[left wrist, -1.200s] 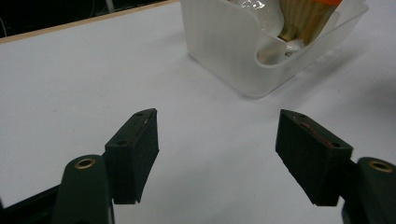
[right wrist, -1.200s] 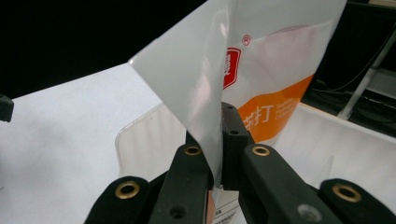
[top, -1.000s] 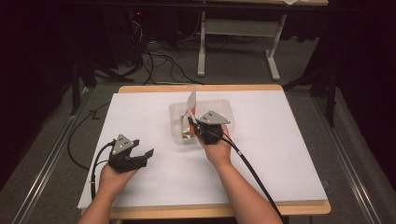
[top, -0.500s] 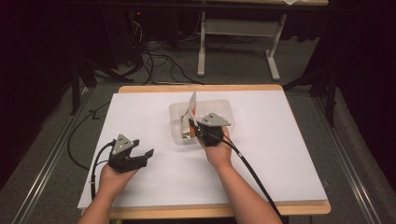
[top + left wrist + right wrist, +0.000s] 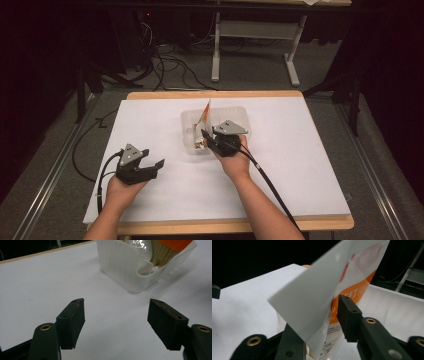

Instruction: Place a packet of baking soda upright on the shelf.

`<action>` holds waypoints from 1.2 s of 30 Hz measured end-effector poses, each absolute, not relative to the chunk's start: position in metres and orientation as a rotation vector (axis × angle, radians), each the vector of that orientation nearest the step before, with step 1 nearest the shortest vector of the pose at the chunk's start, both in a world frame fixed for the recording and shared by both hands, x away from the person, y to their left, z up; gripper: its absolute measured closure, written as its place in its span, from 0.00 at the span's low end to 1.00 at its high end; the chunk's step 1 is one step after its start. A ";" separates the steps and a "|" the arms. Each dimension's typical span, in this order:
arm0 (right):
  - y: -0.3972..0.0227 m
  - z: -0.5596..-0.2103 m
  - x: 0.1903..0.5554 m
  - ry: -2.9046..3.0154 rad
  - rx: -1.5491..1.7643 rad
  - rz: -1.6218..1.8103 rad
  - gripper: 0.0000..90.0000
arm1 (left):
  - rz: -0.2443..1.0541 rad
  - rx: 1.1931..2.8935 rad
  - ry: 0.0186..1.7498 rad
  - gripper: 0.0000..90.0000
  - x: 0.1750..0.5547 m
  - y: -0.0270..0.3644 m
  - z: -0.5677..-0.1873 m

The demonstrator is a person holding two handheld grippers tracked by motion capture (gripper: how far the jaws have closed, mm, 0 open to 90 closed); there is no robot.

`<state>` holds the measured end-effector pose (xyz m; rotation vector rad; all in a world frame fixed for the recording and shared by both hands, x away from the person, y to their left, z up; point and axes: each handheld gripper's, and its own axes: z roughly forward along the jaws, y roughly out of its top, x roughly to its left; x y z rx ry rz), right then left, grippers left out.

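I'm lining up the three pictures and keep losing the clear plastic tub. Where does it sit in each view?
High view: the clear plastic tub sits mid-table, just ahead of the right gripper.
Left gripper view: top right, beyond the open jaws, its near wall facing the camera.
Right gripper view: its pale wall at right, behind the packet.
Shared landmark: the orange-and-white packet standing in it.

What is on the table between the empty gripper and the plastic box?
Nothing: in the left gripper view, just bare white table runs from the open left gripper to the plastic box.
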<state>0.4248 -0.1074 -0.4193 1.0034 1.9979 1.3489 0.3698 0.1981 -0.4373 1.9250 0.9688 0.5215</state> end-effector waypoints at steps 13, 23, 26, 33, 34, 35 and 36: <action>-0.112 -0.405 0.422 1.985 1.024 1.362 0.55 | 0.522 1.924 0.969 0.34 0.370 0.198 -0.437; -0.115 -0.402 0.417 1.999 1.056 1.347 0.42 | 0.524 1.927 0.968 0.34 0.370 0.198 -0.437; -0.124 -0.401 0.410 2.001 1.064 1.350 0.40 | 0.523 1.930 0.970 0.34 0.370 0.198 -0.438; -0.146 -0.397 0.392 2.000 1.076 1.343 0.38 | 0.528 1.935 0.968 0.34 0.370 0.196 -0.438; -0.156 -0.395 0.385 2.001 1.073 1.348 0.38 | 0.528 1.940 0.970 0.34 0.371 0.197 -0.439; -0.156 -0.395 0.385 2.001 1.073 1.348 0.38 | 0.528 1.940 0.970 0.34 0.371 0.197 -0.439; -0.166 -0.394 0.377 1.996 1.075 1.345 0.38 | 0.528 1.939 0.972 0.34 0.371 0.197 -0.439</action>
